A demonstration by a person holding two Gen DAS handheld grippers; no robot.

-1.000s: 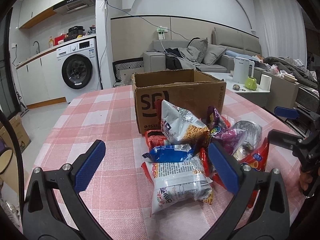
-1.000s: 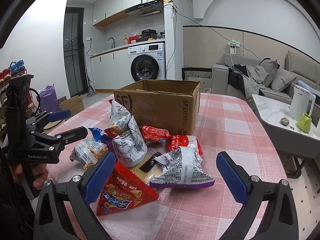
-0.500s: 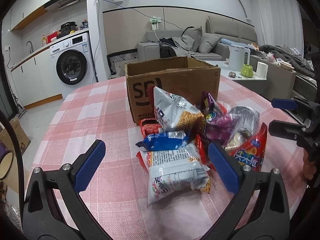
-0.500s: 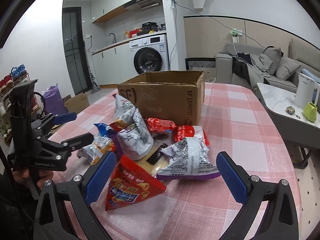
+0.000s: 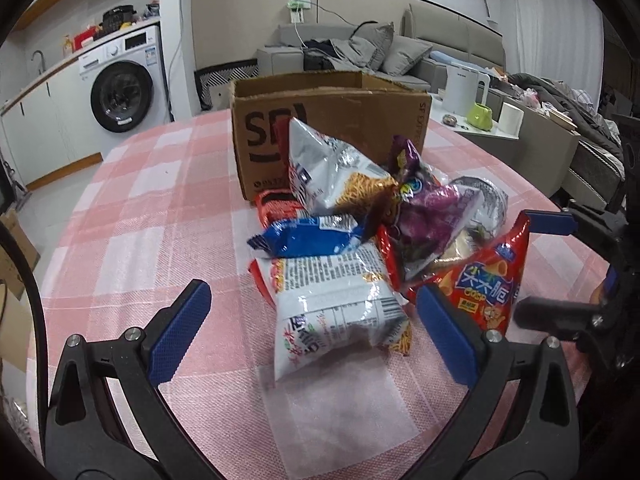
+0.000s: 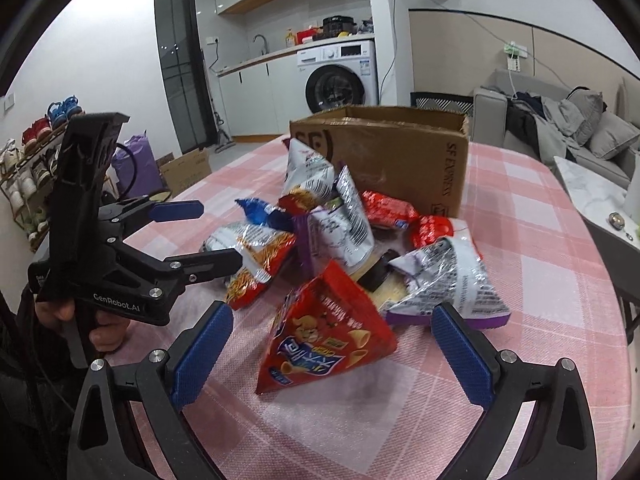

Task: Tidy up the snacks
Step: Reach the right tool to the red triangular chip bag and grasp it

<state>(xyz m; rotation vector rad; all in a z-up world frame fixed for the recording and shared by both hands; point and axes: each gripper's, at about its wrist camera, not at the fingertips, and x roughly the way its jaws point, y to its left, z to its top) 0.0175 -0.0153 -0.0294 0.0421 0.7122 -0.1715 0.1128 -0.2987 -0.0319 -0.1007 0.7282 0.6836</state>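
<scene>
Snacks lie heaped mid-tabletop (image 5: 132, 216), just in front of the cardboard box (image 5: 332, 120), presumably their destination. Nearest the left gripper (image 5: 312, 332), fingers spread wide and empty, sits a white noodle bag (image 5: 336, 300), framed as if for a first grab. The right gripper (image 6: 332, 348), equally wide and empty, frames the red cone-snack bag (image 6: 324, 332). Behind these, more bags lean against the box's front wall.

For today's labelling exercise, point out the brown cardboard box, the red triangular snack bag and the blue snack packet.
Brown cardboard box (image 5: 320, 120), left wrist view, front wall.
Red triangular snack bag (image 6: 324, 336), right wrist view, printed face.
Blue snack packet (image 5: 308, 236), left wrist view, middle.
</scene>
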